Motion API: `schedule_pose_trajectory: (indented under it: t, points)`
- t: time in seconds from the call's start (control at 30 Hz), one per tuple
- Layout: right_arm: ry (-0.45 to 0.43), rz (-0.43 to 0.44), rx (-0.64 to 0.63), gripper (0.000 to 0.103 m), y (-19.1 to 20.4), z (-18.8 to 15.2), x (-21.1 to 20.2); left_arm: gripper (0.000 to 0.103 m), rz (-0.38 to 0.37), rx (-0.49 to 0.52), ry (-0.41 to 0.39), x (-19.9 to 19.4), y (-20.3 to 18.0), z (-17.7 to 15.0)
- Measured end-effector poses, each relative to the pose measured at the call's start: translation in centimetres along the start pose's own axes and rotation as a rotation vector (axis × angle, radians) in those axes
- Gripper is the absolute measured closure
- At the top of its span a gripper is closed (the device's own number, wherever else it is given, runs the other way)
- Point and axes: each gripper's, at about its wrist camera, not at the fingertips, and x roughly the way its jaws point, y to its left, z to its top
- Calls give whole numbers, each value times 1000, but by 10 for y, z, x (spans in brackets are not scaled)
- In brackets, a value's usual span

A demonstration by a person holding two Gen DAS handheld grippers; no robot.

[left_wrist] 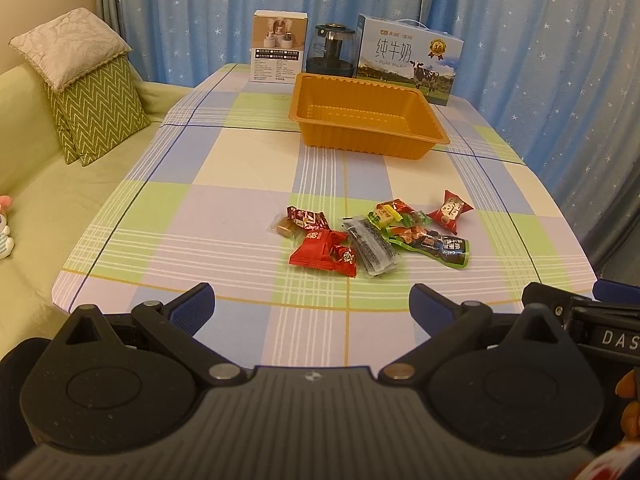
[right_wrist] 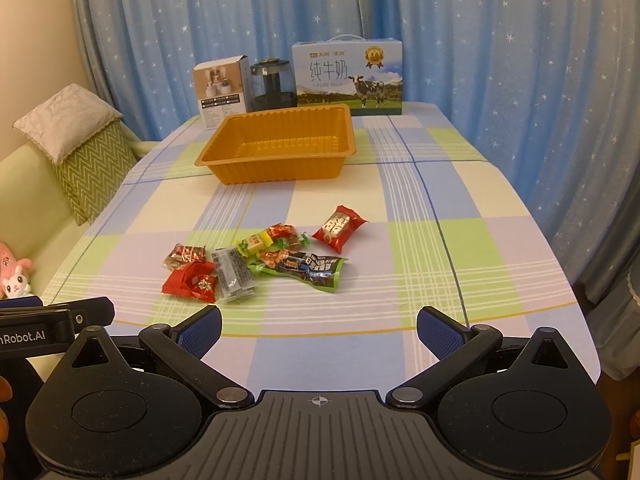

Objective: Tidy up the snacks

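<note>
Both grippers are held above the near edge of the surface (left_wrist: 240, 152), which is covered with a checked cloth in blue, green and cream. The left gripper (left_wrist: 312, 304) is spread wide, with nothing between its blue pads (left_wrist: 194, 306). The right gripper (right_wrist: 319, 328) is likewise spread wide and grips nothing; in the left wrist view part of it is seen at the right edge.

A loose cluster of wrapped snacks (left_wrist: 372, 236) is laid on the cloth just beyond the grippers. At its left, a dark red candy (left_wrist: 302, 220) and a flat red packet (left_wrist: 324, 256) are seen, the two touching. A grey-and-black sachet (left_wrist: 370, 248) lies against the red packet. To its right, a yellow-green candy (left_wrist: 384, 214) and a long green-and-black packet (left_wrist: 436, 246) overlap. A red pillow-shaped packet (left_wrist: 450, 212) is set slightly apart at the far right of the cluster.

Farther back, an orange plastic tray (left_wrist: 348, 138) is placed, well apart from the snacks and with nothing seen inside. Behind it a white box (left_wrist: 278, 46), a glass kettle (left_wrist: 332, 50) and a milk carton case (left_wrist: 408, 60) are lined up before a blue starred curtain (left_wrist: 540, 40). A green sofa (left_wrist: 40, 200) with cushions (left_wrist: 92, 100) is seen to the left.
</note>
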Motion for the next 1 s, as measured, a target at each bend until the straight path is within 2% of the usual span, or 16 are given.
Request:
schedule_pose_trajectory:
  t: [1.0]
  points:
    - [-1, -4, 0, 0, -1, 1, 1, 0, -6, 3, 0, 2, -2, 1]
